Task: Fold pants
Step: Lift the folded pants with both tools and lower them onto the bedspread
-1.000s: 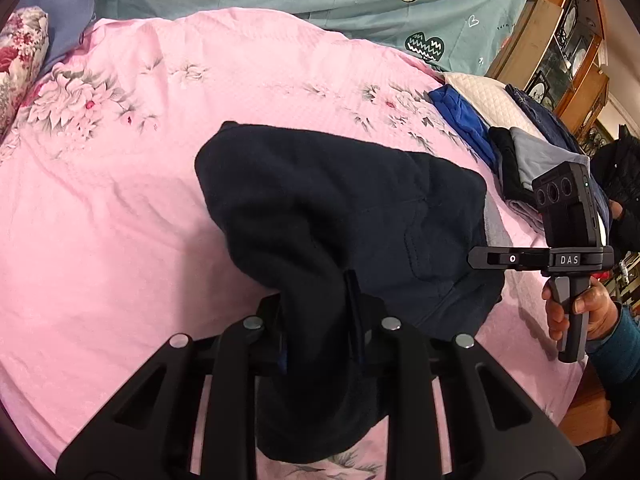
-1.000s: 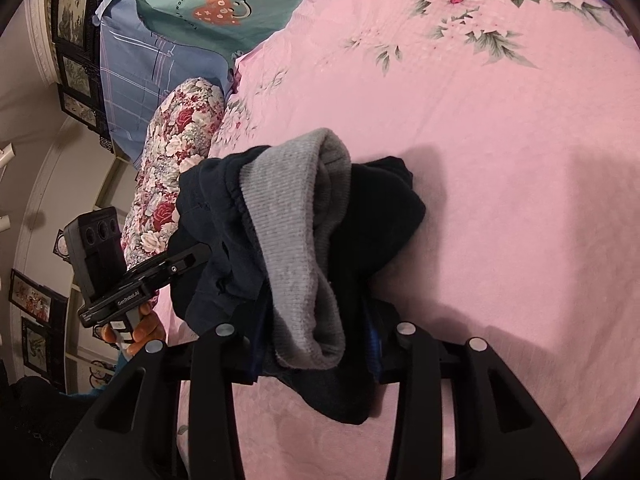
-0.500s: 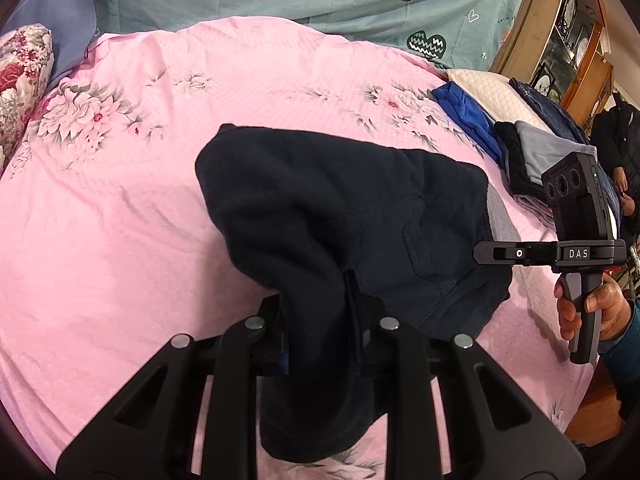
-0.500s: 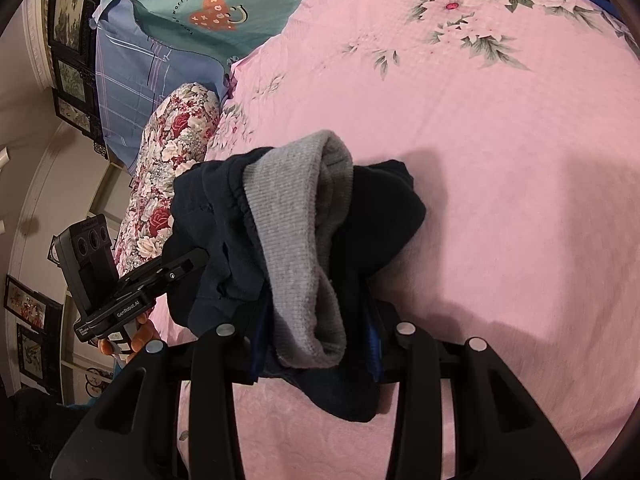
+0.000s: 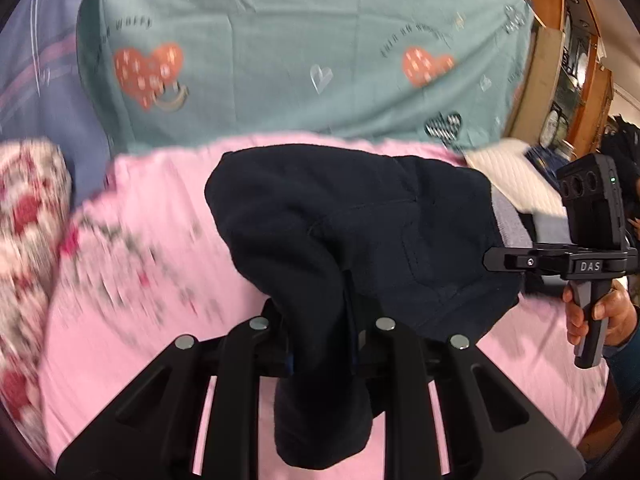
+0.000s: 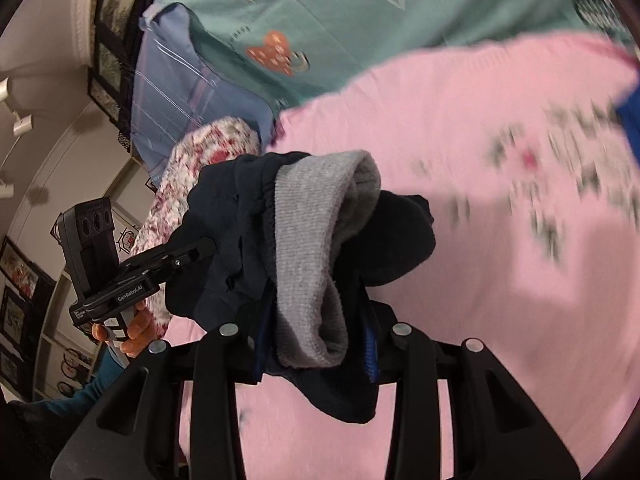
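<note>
Left gripper [image 5: 320,336]: jaws clamped on a thick bunch of the dark navy fleece pants [image 5: 352,240], having just been closing a little further on the cloth between them. Right gripper [image 6: 316,336]: gripping the other end, at the grey ribbed waistband [image 6: 316,248], with navy fabric bunched around it.

The pants hang slung between the two grippers, above the pink floral bedsheet [image 5: 140,320], one loose end drooping below the left jaws. Surroundings blurred.

Step in hand, as judged: lift-and-carry, garment raised for re-laying, no fold set yet.

Next move calls for both hands to travel together, keep the span taut, lower the pants flat onto the sheet, then release.

Teal heart-print cover [image 5: 280,60] lies beyond the sheet.
</note>
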{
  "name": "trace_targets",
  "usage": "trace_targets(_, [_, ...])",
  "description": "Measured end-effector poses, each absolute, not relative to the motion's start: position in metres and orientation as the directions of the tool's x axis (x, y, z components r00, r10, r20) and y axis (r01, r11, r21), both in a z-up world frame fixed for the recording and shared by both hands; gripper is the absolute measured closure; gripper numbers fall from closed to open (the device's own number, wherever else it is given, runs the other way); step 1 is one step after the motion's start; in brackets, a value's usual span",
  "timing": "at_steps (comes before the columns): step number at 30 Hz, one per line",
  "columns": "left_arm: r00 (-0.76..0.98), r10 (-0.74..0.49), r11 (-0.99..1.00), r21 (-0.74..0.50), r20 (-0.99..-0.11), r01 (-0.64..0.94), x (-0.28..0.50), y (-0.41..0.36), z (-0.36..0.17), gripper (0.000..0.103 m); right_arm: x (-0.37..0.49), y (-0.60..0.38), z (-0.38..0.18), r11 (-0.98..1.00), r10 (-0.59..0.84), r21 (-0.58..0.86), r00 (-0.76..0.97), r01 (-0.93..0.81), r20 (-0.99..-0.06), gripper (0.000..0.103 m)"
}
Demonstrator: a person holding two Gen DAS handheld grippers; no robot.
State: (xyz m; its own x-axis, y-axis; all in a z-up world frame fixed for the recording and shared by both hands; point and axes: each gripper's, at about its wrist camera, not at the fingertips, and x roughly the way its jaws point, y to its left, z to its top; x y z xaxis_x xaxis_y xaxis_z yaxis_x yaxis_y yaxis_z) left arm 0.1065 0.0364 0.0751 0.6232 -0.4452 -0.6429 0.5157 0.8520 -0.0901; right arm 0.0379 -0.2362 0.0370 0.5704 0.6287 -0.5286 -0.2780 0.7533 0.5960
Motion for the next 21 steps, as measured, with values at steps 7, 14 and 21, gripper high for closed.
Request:
trace_targets(7, [0.693,-0.361,0.898,-0.032,-0.624,0.439,0.252,0.015,0.107,0.084,0.187,-0.237,0.096,0.796,0.574,0.527,0.649,-0.298,-0.5,0.066])
trace_targets(14, [0.597,-0.321,0.919,-0.09,-0.735,0.383,0.373,-0.012,0.009,0.084,0.308,-0.252,0.024,0.833,0.491,0.531,0.65,-0.156,-0.58,0.066])
trace_targets(21, [0.638,-0.236,0.954,-0.052,-0.733,0.294,0.394,0.001,-0.045,0.012,0.347,-0.25,-0.064,0.89,0.38,0.455,0.623,-0.043,-0.684,0.058])
